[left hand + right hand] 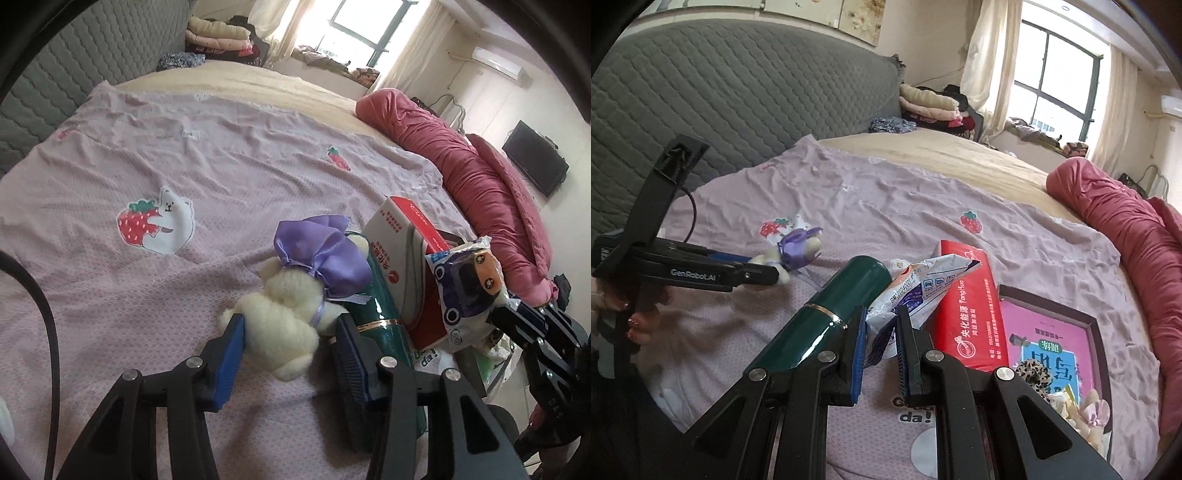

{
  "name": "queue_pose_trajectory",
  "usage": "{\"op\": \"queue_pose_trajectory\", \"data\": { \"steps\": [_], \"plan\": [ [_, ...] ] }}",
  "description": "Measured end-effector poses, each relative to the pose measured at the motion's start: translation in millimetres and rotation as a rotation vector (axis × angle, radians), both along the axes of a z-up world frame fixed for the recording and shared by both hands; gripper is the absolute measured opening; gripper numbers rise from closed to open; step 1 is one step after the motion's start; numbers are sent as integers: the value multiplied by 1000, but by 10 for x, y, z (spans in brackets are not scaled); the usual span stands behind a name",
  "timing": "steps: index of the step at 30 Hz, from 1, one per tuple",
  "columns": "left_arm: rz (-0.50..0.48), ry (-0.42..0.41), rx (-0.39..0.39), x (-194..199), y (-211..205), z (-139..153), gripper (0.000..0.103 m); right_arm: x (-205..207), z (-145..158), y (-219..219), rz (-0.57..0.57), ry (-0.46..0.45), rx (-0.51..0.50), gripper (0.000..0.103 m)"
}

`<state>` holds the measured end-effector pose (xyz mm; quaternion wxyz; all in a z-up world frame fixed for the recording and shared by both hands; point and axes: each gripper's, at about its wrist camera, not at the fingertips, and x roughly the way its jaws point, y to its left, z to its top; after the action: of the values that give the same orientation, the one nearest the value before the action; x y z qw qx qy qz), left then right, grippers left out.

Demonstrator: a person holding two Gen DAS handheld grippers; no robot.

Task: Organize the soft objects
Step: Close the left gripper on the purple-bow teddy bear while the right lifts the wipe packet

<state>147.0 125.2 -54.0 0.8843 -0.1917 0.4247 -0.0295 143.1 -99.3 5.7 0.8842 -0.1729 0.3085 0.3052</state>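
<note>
Mostly pink strawberry sheet (pixel 155 155) over bed, grey quilted headboard (pixel 738 96) behind.

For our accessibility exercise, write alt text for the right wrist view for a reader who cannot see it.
The right gripper pinches a crinkly snack packet above a lilac bedspread, between a dark green bottle and a red box. At left, the left gripper holds a small cream plush bear with a purple bow.
</note>
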Motion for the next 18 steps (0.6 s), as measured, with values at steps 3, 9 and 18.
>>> {"op": "queue_pose_trajectory", "data": {
  "steps": [3,9,18],
  "plan": [
    [1,-12,22,-58,-48,51,50,-4,5,-24,-6,0,10,15],
    [31,-35,27,-245,-101,168,50,-58,60,-115,-17,-2,56,15],
    [34,-74,74,-495,-426,497,50,-218,168,-301,-20,-27,117,15]
  ]
}}
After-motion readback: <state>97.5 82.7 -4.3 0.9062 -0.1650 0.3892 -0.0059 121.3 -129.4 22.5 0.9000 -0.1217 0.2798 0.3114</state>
